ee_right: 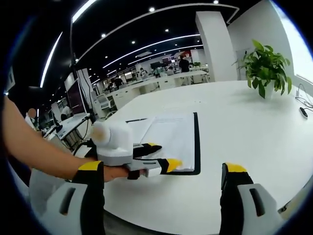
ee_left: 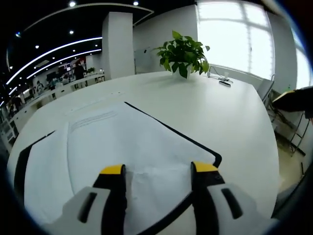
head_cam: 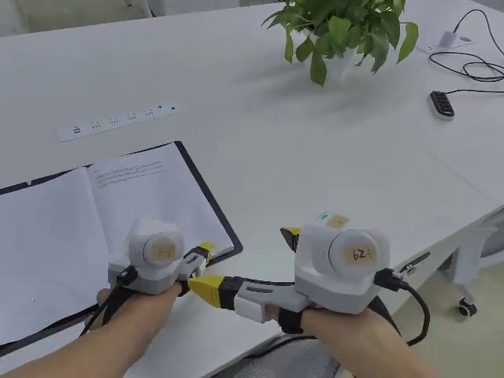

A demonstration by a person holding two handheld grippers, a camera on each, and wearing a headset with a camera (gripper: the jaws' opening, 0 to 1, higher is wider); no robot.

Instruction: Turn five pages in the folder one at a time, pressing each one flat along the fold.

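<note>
The folder [head_cam: 118,205] lies open on the white table, black cover under white pages, with printed lines at the top of the right page. My left gripper [head_cam: 201,256] hovers over that page's near right corner, open, nothing between its yellow tips. In the left gripper view the gripper [ee_left: 159,171] stands above the right page [ee_left: 122,142]. My right gripper [head_cam: 248,260] is just right of the folder, pointing left, wide open and holding nothing. In the right gripper view its jaws [ee_right: 162,167] frame the left gripper [ee_right: 115,142] and the folder [ee_right: 171,134].
A potted plant [head_cam: 342,35] stands at the back of the table. A white power strip [head_cam: 118,122] lies behind the folder. A black adapter [head_cam: 441,104] and cables sit at the far right. The table's front edge runs close under both hands.
</note>
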